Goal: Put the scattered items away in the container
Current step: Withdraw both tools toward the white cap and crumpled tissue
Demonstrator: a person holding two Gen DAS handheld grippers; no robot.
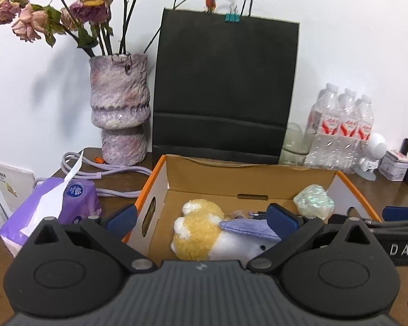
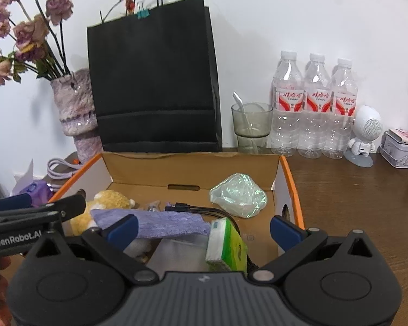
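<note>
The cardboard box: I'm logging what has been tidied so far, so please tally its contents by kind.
Inside the cardboard box:
Plush toy: 1
Purple cloth: 1
Crumpled iridescent wrap: 1
Tissue pack: 1
Black cable: 1
Total: 5; a small item beside the cable is unclear.

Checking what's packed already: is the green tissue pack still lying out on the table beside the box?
No, the green tissue pack sits inside the cardboard box, next to the purple cloth.

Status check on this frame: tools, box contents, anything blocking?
Left tool and right tool open, both empty. Cardboard box holds plush toy, purple cloth, tissue pack, plastic wrap. Nothing blocking.
</note>
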